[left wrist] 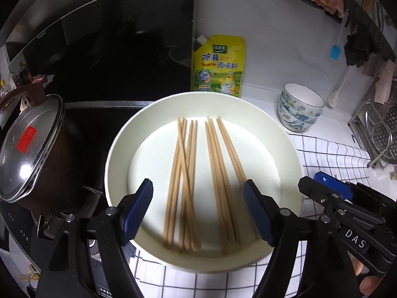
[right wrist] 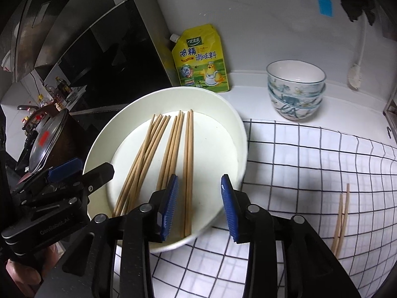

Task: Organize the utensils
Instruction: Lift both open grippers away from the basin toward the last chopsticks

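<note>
Several wooden chopsticks [left wrist: 201,186] lie in the white dish [left wrist: 119,149], blurred near the spread, empty left gripper [left wrist: 198,213]; at nine o'clock, a pot [left wrist: 32,146] is cut off. From the right wrist, the right gripper [right wrist: 199,208] hangs parted, empty; two loose chopsticks [right wrist: 342,218] at three o'clock are partly hidden.

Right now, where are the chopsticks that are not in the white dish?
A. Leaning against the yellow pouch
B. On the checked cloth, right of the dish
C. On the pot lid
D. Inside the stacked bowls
B: a loose pair of chopsticks lies on the checked cloth, right of the white dish.
</note>
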The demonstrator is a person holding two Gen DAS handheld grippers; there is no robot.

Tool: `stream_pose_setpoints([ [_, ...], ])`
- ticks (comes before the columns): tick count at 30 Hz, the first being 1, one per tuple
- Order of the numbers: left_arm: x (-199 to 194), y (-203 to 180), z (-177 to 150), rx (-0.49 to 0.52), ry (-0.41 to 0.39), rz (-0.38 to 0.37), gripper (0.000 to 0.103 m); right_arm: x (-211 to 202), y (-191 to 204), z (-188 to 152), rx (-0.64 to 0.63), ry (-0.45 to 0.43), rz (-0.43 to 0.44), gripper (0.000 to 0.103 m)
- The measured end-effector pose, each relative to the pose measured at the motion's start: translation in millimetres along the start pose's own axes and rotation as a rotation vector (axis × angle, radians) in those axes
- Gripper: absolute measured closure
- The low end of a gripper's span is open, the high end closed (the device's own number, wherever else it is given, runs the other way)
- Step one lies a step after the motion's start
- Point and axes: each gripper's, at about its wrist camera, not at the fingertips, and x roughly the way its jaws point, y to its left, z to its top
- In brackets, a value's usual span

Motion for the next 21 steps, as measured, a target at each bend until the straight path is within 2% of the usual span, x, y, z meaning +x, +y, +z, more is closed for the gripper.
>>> stream_pose_setpoints([
  [4, -6, -12, -8, 0.012, 0.006, -0.016, 0.024, -14, -11, -10, 0.012, -0.015, -0.011, 0.055],
  [9, -11, -33, -16, 0.046, 0.022, -0.039, 0.023, -25, -33, -27, 0.049, -0.006, -0.046, 0.054],
  [14, -15, -57, -24, 0.073, 0.016, -0.081, 0.018, -39, -60, -48, 0.098, -0.002, -0.088, 0.052],
  [21, -12, -92, -34, 0.127, 0.043, -0.13, 0.017, -59, -98, -73, 0.172, 0.0, -0.138, 0.049],
])
